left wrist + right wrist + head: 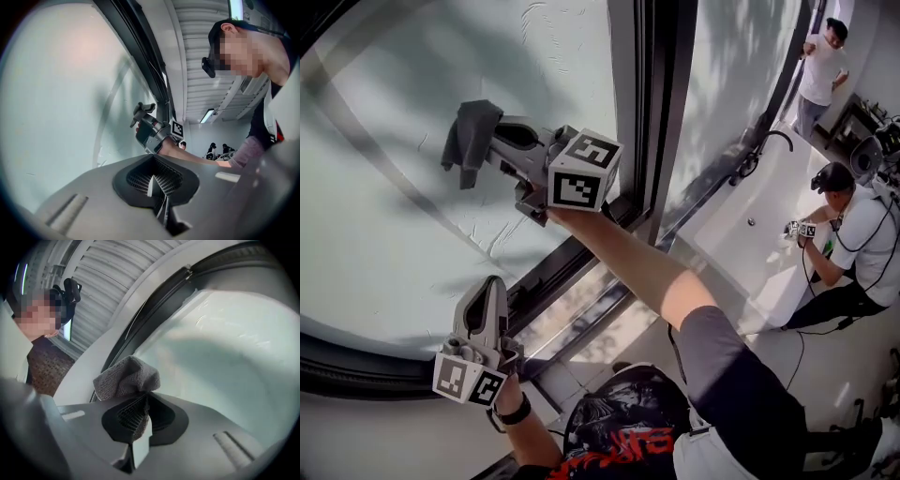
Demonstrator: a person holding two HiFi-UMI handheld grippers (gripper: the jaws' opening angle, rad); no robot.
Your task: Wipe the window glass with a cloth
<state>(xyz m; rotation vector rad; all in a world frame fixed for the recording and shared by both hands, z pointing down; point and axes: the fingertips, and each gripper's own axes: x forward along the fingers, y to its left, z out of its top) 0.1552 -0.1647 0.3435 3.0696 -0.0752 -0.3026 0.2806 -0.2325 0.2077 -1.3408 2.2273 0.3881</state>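
Note:
The window glass fills the left of the head view, with faint streaks on it. A grey cloth hangs bunched from my right gripper, which is shut on it and held up against the pane. In the right gripper view the cloth bulges out of the shut jaws of my right gripper, close to the glass. My left gripper stays lower, near the bottom frame, shut with nothing in it. The left gripper view shows its closed jaws and the right gripper beyond.
A dark vertical window frame divides the panes, and a dark sill track runs below. A curved black frame edges the glass at lower left. A person stands at far right; another crouches holding grippers.

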